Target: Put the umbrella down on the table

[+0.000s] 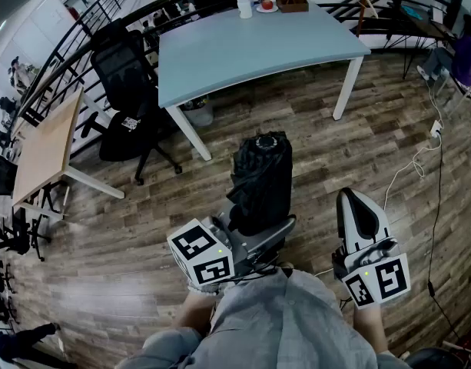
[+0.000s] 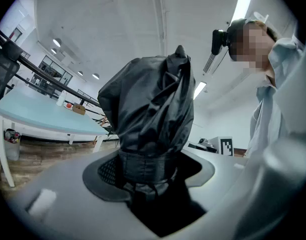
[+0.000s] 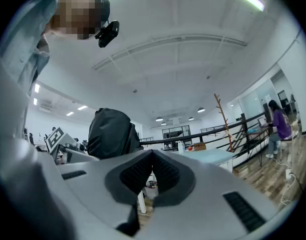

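A folded black umbrella (image 1: 262, 179) stands upright in front of me, its bunched fabric (image 2: 153, 109) rising out of my left gripper (image 1: 258, 229). That gripper (image 2: 148, 171) is shut on the umbrella's strapped lower end, with a pad on either side of it. My right gripper (image 1: 354, 198) is held level to the right of the umbrella, and its jaws (image 3: 153, 154) are shut with nothing in them. From the right gripper view the umbrella (image 3: 113, 131) shows at the left. The light blue table (image 1: 220, 52) stands further ahead, across the wooden floor.
At the table's far edge stand a white bottle (image 1: 243, 4), a plate with a red fruit (image 1: 267, 6) and a brown box (image 1: 292, 2). A black office chair (image 1: 127, 91) and a wooden desk (image 1: 43, 148) are on the left. Cables (image 1: 419, 160) lie on the floor at the right.
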`<state>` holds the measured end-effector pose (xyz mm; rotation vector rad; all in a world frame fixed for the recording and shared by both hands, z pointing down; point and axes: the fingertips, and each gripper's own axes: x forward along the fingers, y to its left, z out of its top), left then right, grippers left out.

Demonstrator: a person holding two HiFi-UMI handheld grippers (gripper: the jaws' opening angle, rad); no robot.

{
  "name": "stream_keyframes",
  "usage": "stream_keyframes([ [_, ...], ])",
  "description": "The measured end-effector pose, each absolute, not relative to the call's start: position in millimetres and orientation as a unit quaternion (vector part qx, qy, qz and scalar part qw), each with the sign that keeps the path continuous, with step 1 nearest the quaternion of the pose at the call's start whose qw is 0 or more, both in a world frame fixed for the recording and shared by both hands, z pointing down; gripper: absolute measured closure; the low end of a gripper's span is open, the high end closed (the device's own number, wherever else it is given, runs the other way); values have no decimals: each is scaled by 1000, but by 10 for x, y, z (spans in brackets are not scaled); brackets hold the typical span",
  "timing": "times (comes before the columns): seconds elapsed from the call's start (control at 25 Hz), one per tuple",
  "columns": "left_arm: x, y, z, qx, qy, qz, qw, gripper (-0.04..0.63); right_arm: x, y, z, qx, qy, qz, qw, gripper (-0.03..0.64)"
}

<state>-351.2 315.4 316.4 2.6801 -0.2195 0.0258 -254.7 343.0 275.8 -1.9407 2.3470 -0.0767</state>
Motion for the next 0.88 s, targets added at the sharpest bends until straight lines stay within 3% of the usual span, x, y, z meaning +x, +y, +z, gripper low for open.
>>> stream_keyframes([
  [0.88,-3456,3223,3102,969,-86,-7,231,316,-2396,3571,2798,-641,765,-30,50,617],
])
